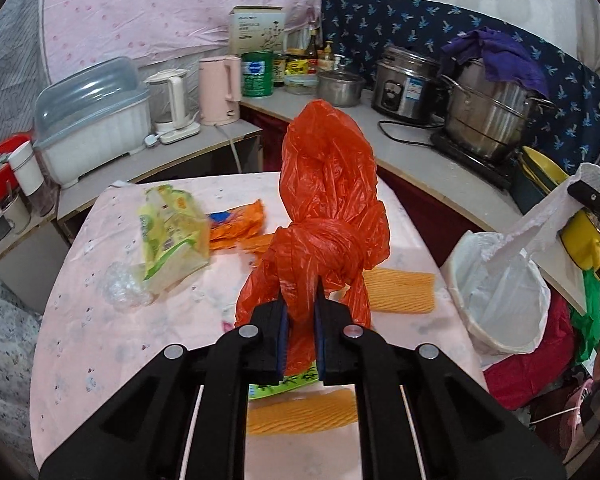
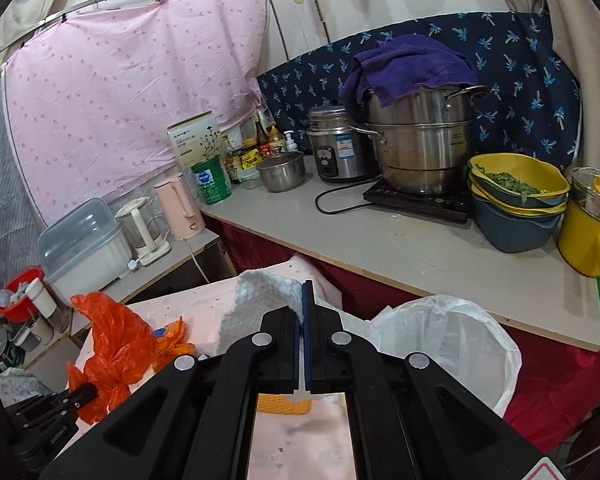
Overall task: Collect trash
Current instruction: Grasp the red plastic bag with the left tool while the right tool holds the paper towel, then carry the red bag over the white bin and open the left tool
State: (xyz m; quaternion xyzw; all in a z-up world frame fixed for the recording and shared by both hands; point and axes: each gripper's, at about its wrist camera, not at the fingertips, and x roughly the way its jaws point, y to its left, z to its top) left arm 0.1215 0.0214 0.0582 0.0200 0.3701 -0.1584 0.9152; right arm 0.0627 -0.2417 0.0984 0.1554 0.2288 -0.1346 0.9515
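I am working over a pink table (image 1: 112,344) in a crowded kitchen corner, with grey counters behind it. My left gripper (image 1: 301,300) has its jaws nearly closed, clamped on a knotted orange plastic bag (image 1: 328,200); the bag is crumpled and glossy, and it stands up above the tabletop in front of the fingers. My right gripper (image 2: 302,308) is fully shut on a white foam sheet (image 2: 256,300), which stretches toward the white-lined bin (image 1: 500,304) just beside the table's right edge. On the table I count one yellow-green wrapper (image 1: 172,232), one clear plastic scrap (image 1: 124,286), one orange snack packet (image 1: 236,224) and two orange mesh pieces (image 1: 400,290). On the counters I count two kettles, one rice cooker (image 1: 406,84) and one steamer pot (image 1: 488,116) draped with a purple cloth (image 1: 496,56).
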